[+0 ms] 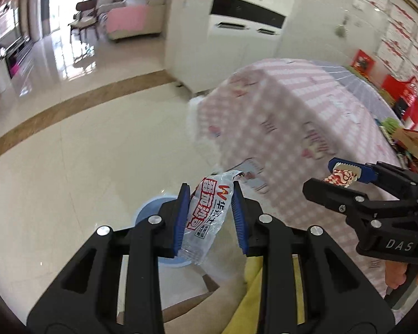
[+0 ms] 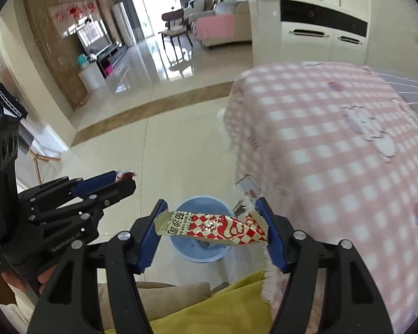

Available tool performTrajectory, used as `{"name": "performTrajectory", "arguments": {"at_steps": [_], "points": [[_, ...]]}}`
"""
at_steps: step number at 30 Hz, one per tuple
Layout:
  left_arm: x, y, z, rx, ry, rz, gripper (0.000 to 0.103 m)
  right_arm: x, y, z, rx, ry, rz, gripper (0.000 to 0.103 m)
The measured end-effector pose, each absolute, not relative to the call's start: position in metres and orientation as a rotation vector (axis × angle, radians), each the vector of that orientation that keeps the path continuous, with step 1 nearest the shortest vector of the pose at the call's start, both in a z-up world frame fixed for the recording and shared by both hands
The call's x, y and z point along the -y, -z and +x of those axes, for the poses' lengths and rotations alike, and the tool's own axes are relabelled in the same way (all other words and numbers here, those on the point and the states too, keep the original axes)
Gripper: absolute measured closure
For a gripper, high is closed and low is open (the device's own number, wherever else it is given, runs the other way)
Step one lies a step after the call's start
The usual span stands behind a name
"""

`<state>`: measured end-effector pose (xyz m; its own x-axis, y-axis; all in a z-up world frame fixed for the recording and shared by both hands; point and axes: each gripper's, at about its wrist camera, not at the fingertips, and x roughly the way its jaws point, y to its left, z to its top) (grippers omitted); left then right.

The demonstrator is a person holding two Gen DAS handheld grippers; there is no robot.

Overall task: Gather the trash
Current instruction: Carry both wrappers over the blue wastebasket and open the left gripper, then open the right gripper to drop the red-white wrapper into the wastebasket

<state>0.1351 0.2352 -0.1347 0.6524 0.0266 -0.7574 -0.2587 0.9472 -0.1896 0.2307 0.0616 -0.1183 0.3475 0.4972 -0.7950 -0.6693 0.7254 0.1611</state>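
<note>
My left gripper (image 1: 210,217) is shut on a clear plastic wrapper with red print (image 1: 206,217), held above a light blue bin (image 1: 150,211) on the floor. My right gripper (image 2: 213,228) is shut on a red-and-white checked snack wrapper (image 2: 211,226), held directly over the blue bin (image 2: 203,247). The right gripper with its wrapper (image 1: 342,175) shows at the right of the left wrist view. The left gripper (image 2: 111,183) shows at the left of the right wrist view, its wrapper mostly hidden.
A table under a pink checked cloth (image 2: 334,153) stands at the right, its fringe next to the bin. A white cabinet (image 2: 320,30) is behind it. Glossy tiled floor (image 2: 167,144) spreads to the left. Yellow fabric (image 2: 209,306) lies below the grippers.
</note>
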Motion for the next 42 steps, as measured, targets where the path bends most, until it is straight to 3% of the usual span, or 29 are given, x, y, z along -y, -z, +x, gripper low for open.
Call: {"name": "performTrajectory", "arguments": {"at_steps": [12, 14, 16, 34, 37, 39, 42], "points": [[-0.264, 0.178, 0.143, -0.938, -0.276, -0.292, 0.071, -0.125, 0.155, 0.232, -1.027, -0.769, -0.35, 0.039], [-0.263, 0.179, 0.144, -0.927, -0.276, -0.277, 0.063, -0.128, 0.157, 0.233, -1.031, -0.772, -0.367, 0.039], [-0.266, 0.178, 0.143, -0.913, -0.316, -0.256, 0.043, -0.126, 0.158, 0.232, -1.026, -0.77, -0.365, 0.039], [-0.289, 0.166, 0.12, -0.898, -0.42, -0.23, 0.042, -0.149, 0.164, 0.234, -1.066, -0.773, -0.369, 0.038], [-0.299, 0.168, 0.109, -0.909, -0.452, -0.243, 0.042, -0.16, 0.166, 0.238, -1.095, -0.796, -0.342, 0.032], [-0.305, 0.168, 0.102, -0.915, -0.478, -0.253, 0.042, -0.17, 0.167, 0.238, -1.104, -0.823, -0.352, 0.016], [-0.312, 0.168, 0.092, -0.922, -0.512, -0.258, 0.042, -0.18, 0.168, 0.234, -1.073, -0.789, -0.411, 0.014]]}}
